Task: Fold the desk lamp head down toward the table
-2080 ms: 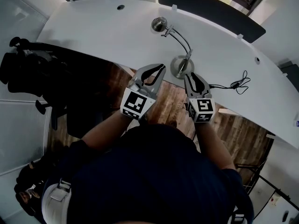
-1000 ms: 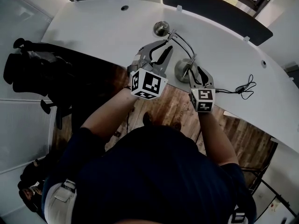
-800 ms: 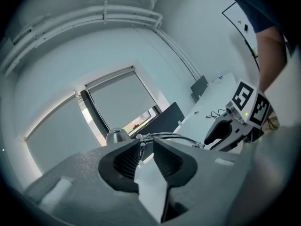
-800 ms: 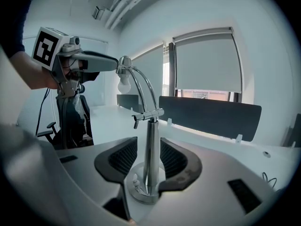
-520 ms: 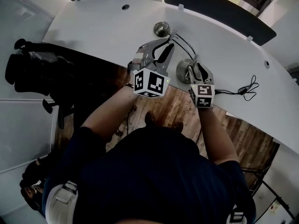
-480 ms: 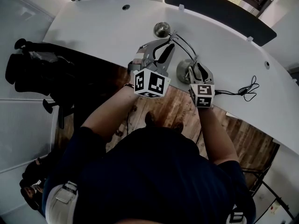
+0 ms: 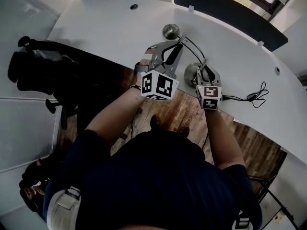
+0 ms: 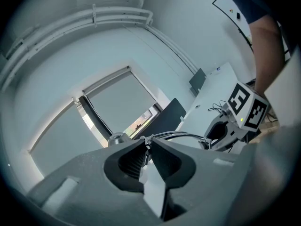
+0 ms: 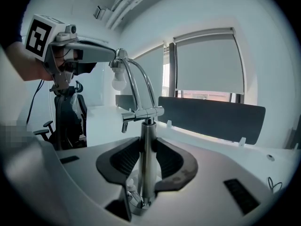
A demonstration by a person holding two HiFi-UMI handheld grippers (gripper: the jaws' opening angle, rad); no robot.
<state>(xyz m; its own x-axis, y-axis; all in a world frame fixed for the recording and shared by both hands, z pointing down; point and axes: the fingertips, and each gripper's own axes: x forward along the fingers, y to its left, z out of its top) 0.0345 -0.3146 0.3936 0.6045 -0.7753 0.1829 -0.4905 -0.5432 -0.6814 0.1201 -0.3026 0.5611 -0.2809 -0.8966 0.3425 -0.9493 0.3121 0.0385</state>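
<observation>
The chrome desk lamp stands on the white table [image 7: 110,28]: round base [image 7: 192,72], upright post [image 9: 148,159], thin curved arm rods [image 7: 192,44] and a head [image 7: 169,31] with a white bulb [image 9: 118,83]. My left gripper [image 7: 178,46] is shut on the arm rods just behind the head, and they cross its tips [image 8: 147,144]. My right gripper [image 7: 204,72] is low at the base. Its jaws are closing on the post [image 9: 148,147], with the dark pads against both sides of it.
A black cable [image 7: 254,98] lies coiled on the table to the right of the base. A dark partition [image 7: 225,13] runs along the table's far edge. A black office chair [image 7: 33,66] stands at the left, over the wooden floor [image 7: 177,114].
Both grippers rose from the table's near edge to the lamp. The left closed on the arm rods near the head; the right slid in at the base, its jaws narrowing on the post.
</observation>
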